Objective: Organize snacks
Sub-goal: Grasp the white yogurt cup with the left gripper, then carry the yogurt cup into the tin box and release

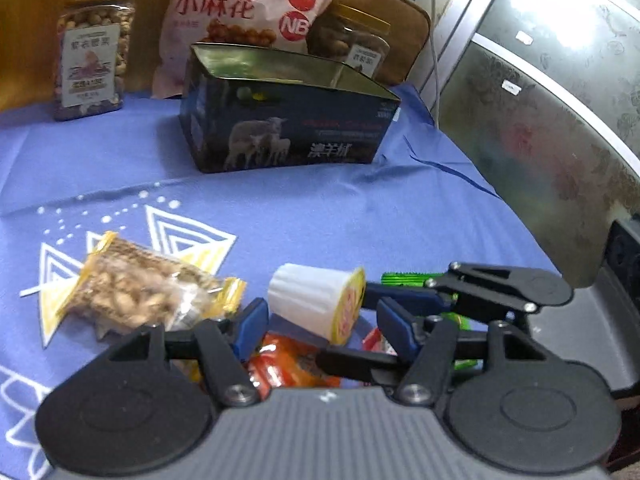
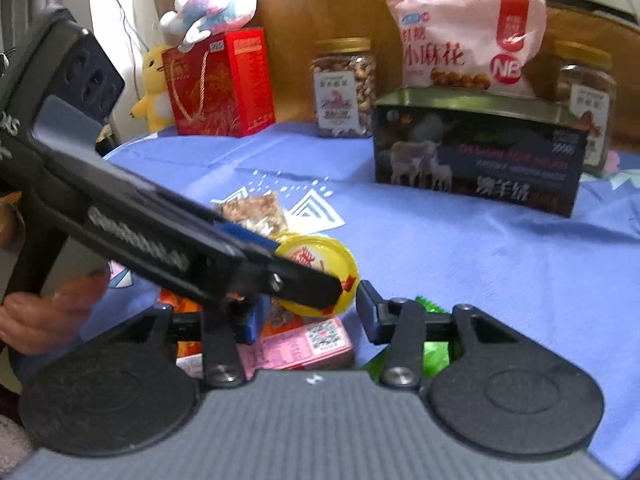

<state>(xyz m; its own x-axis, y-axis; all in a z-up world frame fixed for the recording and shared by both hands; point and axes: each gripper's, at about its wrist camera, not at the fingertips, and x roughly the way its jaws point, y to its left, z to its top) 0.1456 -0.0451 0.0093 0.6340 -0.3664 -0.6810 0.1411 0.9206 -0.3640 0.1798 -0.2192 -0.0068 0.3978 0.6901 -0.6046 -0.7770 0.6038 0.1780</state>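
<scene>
A white jelly cup (image 1: 308,300) with a yellow lid (image 2: 320,256) lies on its side between the fingers of my left gripper (image 1: 320,314), base toward the left pad, lid toward the right one. A thin gap shows beside the lid, so the jaws stand open around it. In the right wrist view the left gripper (image 2: 304,270) reaches in from the left across the lid. My right gripper (image 2: 310,314) is open just in front of the cup, over a pink pack (image 2: 308,344) and an orange pack (image 1: 288,364). A clear nut-bar pack (image 1: 140,292) lies to the left.
An open dark tin box (image 1: 288,128) with sheep on it stands at the back of the blue tablecloth (image 1: 320,208). Behind it are a pink snack bag (image 1: 248,4) and two nut jars (image 1: 94,48). A green pack (image 2: 434,354), a red gift bag (image 2: 220,84) and a hand (image 2: 52,312) also show.
</scene>
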